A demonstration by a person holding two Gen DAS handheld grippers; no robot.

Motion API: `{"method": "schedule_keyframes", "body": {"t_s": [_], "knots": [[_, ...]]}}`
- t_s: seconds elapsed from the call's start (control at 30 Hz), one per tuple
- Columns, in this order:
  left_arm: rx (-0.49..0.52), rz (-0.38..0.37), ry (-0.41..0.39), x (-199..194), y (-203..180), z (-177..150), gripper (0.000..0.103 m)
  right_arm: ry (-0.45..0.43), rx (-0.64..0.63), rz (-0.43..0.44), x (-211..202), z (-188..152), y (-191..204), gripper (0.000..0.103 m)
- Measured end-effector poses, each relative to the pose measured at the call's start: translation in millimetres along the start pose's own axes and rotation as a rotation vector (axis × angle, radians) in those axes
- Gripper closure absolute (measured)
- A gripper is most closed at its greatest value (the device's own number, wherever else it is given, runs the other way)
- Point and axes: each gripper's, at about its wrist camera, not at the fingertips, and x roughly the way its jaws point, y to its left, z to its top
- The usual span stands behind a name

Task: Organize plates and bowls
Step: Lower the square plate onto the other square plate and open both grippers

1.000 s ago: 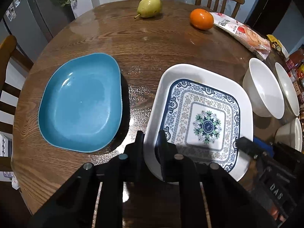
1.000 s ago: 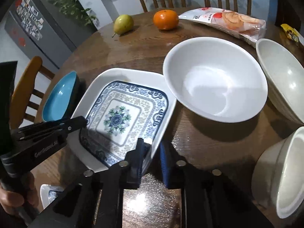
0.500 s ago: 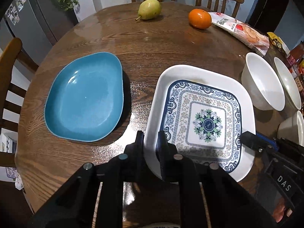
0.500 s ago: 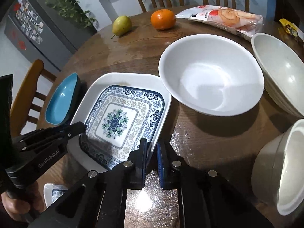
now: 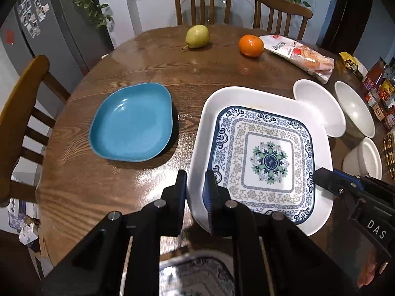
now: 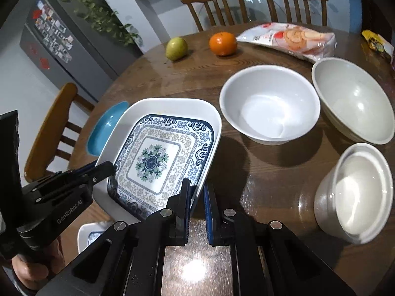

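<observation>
Both claws gripped the patterned square plate [image 5: 269, 159]: the left gripper [image 5: 195, 187] pinched its near-left rim, and the right gripper [image 6: 197, 198] clamped the near-right rim, each with one finger inside and one outside. Held between them, the plate sat tilted above the round wooden table [image 5: 222, 74]. Left of it lay a blue plate [image 5: 132, 123]. Right of it stood three white bowls [image 6: 269, 103], close together. At the far edge rested a pear [image 5: 197, 36], an orange [image 5: 250, 46] and a snack packet [image 5: 298, 54].
</observation>
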Motion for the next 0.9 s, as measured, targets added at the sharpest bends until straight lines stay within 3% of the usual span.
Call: {"method": "schedule_keyframes", "body": {"t_s": [0.37, 0.9], "knots": [[-0.080, 0.059, -0.031, -41.4, 9.7, -36.6, 0.091, -0.004, -0.092, 0.065, -23.5, -24.1, 23.2, 0.092], [-0.299, 0.162, 0.027, -71.5, 41.4, -118.6, 0.091, 0.122, -0.318, 0.174, -15.2, -66.8, 77.8, 0.092]]}}
